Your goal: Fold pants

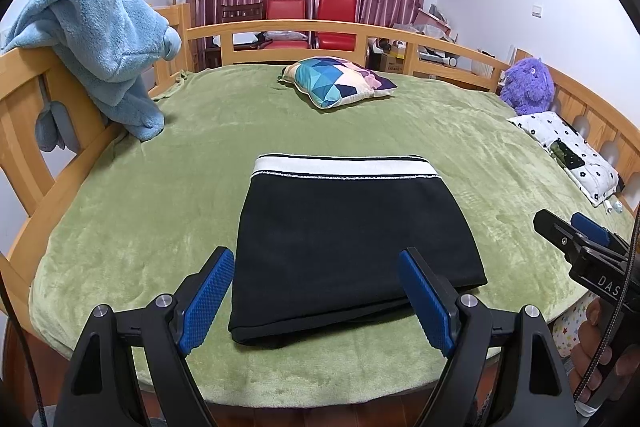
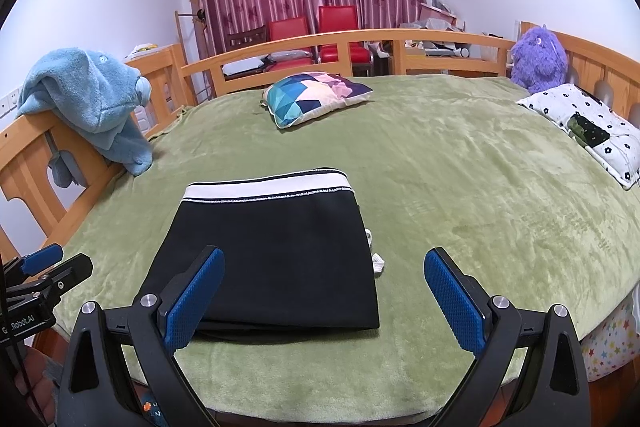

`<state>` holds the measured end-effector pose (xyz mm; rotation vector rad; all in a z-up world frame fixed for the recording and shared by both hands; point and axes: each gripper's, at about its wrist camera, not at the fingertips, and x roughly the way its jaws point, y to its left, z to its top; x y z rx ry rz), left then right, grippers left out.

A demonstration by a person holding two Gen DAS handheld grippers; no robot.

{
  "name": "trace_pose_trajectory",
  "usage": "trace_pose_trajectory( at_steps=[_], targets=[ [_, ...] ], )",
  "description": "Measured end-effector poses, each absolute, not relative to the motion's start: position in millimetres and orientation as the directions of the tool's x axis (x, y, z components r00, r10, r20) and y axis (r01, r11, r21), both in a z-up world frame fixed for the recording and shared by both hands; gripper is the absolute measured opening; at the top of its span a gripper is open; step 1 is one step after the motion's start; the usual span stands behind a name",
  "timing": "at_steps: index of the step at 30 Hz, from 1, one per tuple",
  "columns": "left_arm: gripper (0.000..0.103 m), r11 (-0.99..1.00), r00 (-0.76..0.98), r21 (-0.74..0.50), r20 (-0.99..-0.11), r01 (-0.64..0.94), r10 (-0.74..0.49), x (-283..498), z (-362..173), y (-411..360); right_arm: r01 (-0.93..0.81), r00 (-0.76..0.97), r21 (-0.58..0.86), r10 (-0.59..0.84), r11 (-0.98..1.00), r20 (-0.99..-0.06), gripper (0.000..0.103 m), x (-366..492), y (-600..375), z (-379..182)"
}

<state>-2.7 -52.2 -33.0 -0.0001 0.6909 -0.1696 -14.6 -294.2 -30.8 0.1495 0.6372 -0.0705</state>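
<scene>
Black pants (image 1: 344, 247) with a white waistband lie folded into a compact rectangle on the green bed cover (image 1: 160, 195), waistband on the far side. My left gripper (image 1: 316, 259) hovers open over the near edge of the pants, nothing between its blue pads. In the right wrist view the same folded pants (image 2: 276, 255) lie left of centre, a white drawstring end (image 2: 378, 261) poking out at their right side. My right gripper (image 2: 324, 259) is open above the near right corner of the pants, holding nothing. The right gripper also shows at the left view's right edge (image 1: 576, 231).
A patterned cushion (image 1: 340, 81) lies far on the bed. A blue fleece garment (image 1: 104, 43) hangs on the left wooden rail (image 1: 36, 131). A purple plush toy (image 1: 526, 87) and a white flowered pillow (image 1: 572, 151) sit at the right. Red chairs (image 1: 312, 19) stand behind the footboard.
</scene>
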Motion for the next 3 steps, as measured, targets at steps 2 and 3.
trace_pose_trajectory(
  at_steps=[2, 3],
  targets=[
    [0.083, 0.986, 0.759, -0.058, -0.631, 0.159, -0.159, -3.2, -31.5, -53.5, 0.111, 0.802, 0.117, -0.019, 0.987, -0.597, 0.099, -14.7, -294.3, -30.9],
    [0.083, 0.985, 0.758, -0.058, -0.632, 0.161, -0.161, -3.7, -30.3, -53.9, 0.111, 0.802, 0.116, -0.02, 0.987, -0.597, 0.099, -14.7, -294.3, -31.0]
  ],
)
